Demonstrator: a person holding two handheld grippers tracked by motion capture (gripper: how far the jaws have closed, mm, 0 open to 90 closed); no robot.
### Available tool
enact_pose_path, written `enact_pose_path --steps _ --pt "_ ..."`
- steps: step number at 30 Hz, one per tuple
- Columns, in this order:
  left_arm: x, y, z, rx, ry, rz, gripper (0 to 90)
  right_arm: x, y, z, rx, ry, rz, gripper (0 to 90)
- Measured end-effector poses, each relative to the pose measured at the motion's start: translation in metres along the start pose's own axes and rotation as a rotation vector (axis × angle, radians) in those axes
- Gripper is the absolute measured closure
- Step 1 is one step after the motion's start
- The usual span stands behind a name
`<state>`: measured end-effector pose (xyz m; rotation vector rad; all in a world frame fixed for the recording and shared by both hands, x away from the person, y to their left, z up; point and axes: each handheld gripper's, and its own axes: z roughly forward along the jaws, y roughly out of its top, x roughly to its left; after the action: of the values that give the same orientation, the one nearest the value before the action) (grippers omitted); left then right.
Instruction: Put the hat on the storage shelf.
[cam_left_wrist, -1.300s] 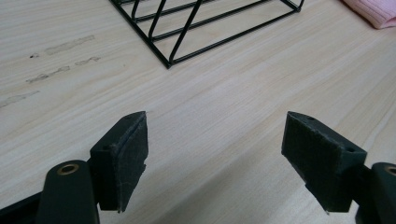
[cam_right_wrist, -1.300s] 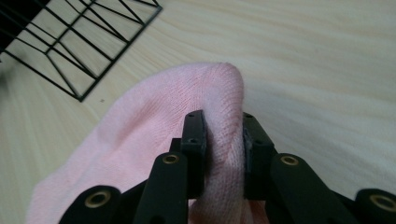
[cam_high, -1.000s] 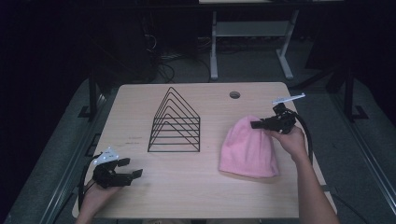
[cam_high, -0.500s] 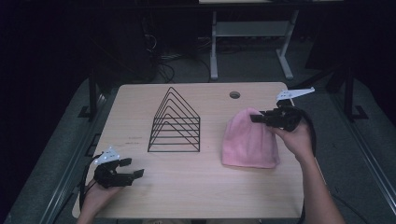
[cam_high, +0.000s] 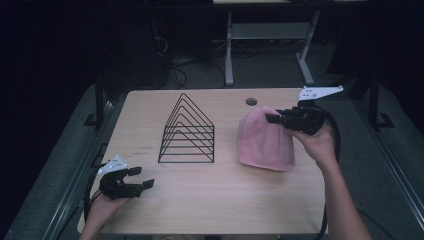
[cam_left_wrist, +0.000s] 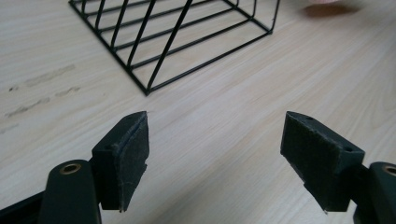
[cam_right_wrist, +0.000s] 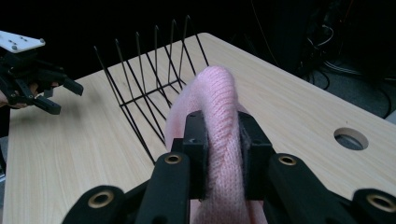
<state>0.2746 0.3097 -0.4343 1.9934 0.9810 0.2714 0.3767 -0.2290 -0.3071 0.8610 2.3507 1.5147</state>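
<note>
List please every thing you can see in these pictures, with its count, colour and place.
Knitted hat: one, pink, right part of the table, its top pinched and lifted.
Wire rack: one, black, triangular, middle of the table.
Table: one, light wood, with a round hole near the far edge.
Stand: one, pale, on the floor behind the table.
Left gripper: one, black, near left corner, jaws open with nothing between them.
Right gripper: one, black, jaws shut on the hat.

Pink knit hat (cam_high: 264, 142): top pinched up, hem on table.
</note>
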Motion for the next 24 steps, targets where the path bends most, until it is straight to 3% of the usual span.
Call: enact_pose_path --steps 6,10,24 --pt "-0.005 0.012 -0.001 0.001 -0.02 0.038 24.1 0.005 0.008 -0.002 -0.003 0.002 -0.02 76.1" --pt "-0.012 0.025 -0.002 -0.004 -0.055 0.076 24.0 0.012 0.018 -0.006 -0.011 0.001 -0.046 76.1" --pt "-0.026 0.057 -0.005 -0.007 -0.125 0.148 24.3 0.031 0.045 -0.015 -0.036 0.028 -0.1 76.2"
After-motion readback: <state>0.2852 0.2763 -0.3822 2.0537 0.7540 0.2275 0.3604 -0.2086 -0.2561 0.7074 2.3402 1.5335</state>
